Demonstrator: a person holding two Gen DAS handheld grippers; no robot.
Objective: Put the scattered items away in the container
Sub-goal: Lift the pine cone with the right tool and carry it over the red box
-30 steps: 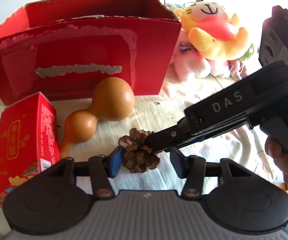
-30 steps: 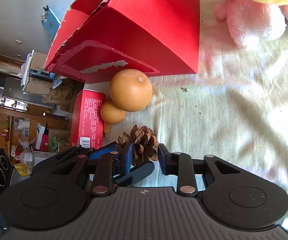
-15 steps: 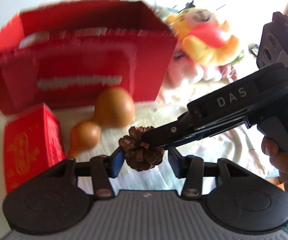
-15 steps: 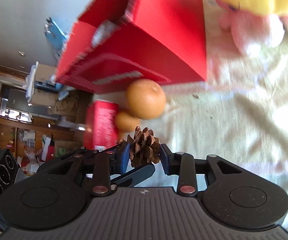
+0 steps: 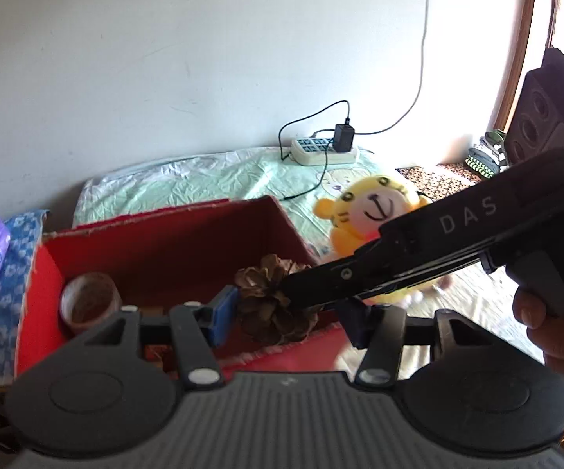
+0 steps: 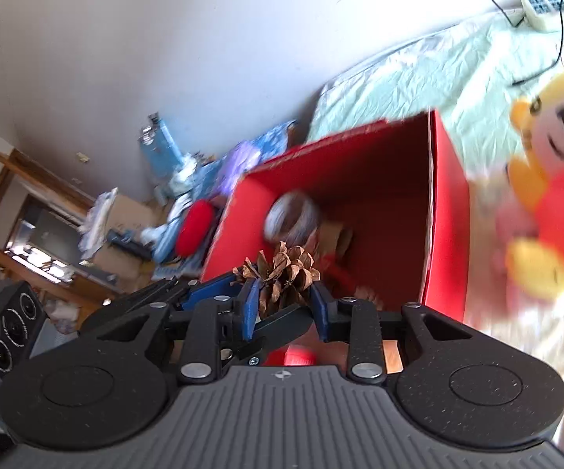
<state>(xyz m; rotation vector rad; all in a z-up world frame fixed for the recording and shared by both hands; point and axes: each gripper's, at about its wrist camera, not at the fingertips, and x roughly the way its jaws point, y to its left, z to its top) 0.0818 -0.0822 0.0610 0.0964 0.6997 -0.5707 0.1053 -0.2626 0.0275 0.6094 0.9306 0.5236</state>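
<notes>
- Right gripper [image 6: 284, 305]: its blue jaws are clamped on the pine cone [image 6: 282, 273], one pad on each side of it.
- Left gripper [image 5: 286, 318]: its jaws stand apart around the same pine cone [image 5: 272, 305]; the blue left pad sits just beside the scales, and the right pad is clear of them.
- The right gripper's dark arm, lettered "DAS", crosses in from the right in the left wrist view and meets the cone there.
- The cone is up in the air, above the near edge of the red box [image 5: 172, 246], over its open top.
- Inside the box, at its left end, there's a roll of tape [image 5: 90, 301] on its side; the right wrist view blurs it badly.
- A small red thing shows just below the right jaws; I can't tell what it is.
- A hand [image 5: 555, 336] grips the right gripper's handle at the right edge.
- Past the box, a yellow plush tiger [image 5: 376, 215] sits on the pale green sheet [image 5: 203, 176].
- Farther back on the sheet, a white power strip [image 5: 321, 148] lies by the wall with a black charger plugged in.
</notes>
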